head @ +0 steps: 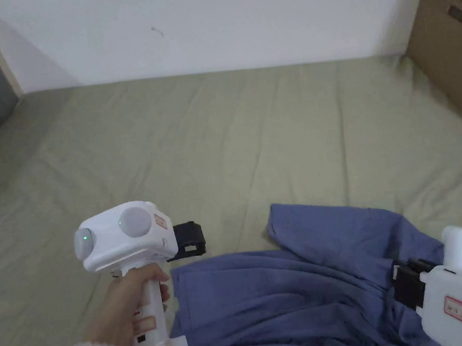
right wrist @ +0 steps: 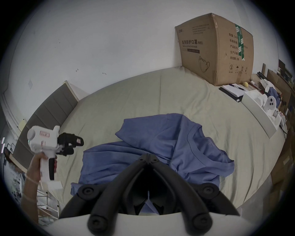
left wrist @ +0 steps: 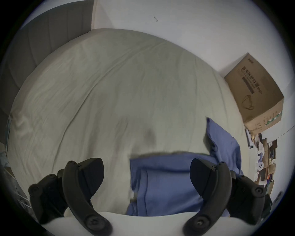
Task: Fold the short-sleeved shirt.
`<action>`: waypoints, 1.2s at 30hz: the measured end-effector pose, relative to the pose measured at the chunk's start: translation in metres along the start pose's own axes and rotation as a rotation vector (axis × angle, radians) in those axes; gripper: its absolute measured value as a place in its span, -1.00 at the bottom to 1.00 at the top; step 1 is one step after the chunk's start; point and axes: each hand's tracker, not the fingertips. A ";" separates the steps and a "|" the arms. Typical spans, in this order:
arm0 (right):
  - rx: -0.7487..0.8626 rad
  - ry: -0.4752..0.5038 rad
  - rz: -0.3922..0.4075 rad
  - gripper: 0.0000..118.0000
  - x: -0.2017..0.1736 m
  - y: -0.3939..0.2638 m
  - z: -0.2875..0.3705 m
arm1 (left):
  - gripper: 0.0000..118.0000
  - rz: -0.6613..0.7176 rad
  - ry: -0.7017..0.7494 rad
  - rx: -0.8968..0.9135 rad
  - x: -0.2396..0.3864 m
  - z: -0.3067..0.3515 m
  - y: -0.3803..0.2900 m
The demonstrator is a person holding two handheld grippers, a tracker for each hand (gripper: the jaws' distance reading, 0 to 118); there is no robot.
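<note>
The shirt (right wrist: 159,153) is bunched and creased at the near edge of the bed (head: 212,147); no neat fold is seen yet, so most folding is judged undone. The right gripper (right wrist: 149,157) is closed, seemingly pinching shirt cloth. The left gripper (left wrist: 146,172) is held wide open beside the shirt.

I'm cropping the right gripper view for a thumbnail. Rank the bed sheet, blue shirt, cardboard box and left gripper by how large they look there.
1. Bed sheet
2. Blue shirt
3. Cardboard box, nearly as large as the shirt, though it sits farther off
4. Left gripper
</note>
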 end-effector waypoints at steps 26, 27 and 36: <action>-0.054 0.004 -0.014 -1.00 0.035 0.035 -0.027 | -0.97 -0.174 -0.016 -0.069 0.019 -0.005 0.000; -0.052 0.016 -0.020 -1.00 0.039 0.044 -0.029 | -0.97 -0.171 -0.019 -0.049 0.019 0.000 0.001; -0.220 0.035 0.091 0.66 0.083 0.138 -0.126 | -0.97 -0.187 -0.082 0.053 0.025 0.039 0.006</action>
